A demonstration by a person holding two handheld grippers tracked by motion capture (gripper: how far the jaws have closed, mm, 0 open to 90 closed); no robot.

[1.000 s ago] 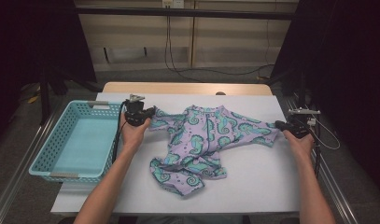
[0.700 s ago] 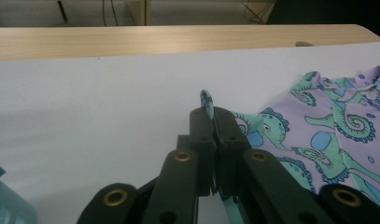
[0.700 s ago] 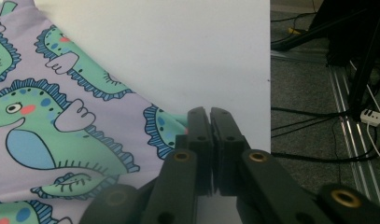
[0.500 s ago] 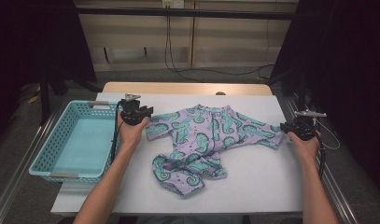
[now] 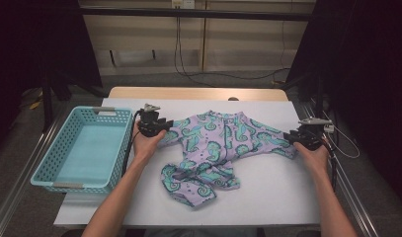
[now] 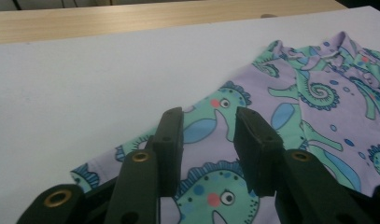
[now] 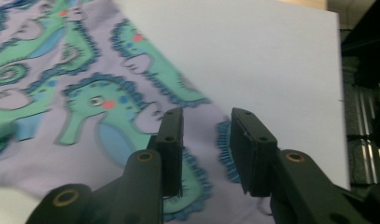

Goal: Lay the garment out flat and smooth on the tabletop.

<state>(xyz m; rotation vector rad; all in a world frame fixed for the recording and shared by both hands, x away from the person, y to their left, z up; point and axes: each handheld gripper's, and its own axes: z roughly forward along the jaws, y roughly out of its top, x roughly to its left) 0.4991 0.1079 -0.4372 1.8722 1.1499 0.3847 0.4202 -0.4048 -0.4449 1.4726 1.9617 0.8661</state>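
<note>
Two grippers — left gripper (image 6: 208, 140), right gripper (image 7: 206, 140) — jaws just parted, garment (image 5: 223, 143) sleeves beneath, unheld

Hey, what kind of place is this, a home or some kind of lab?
Most likely a lab recording station, not a home: a white-covered table framed by black curtains, loose cables on the floor, and handheld grippers working a seahorse-print garment beside a turquoise basket.
</note>
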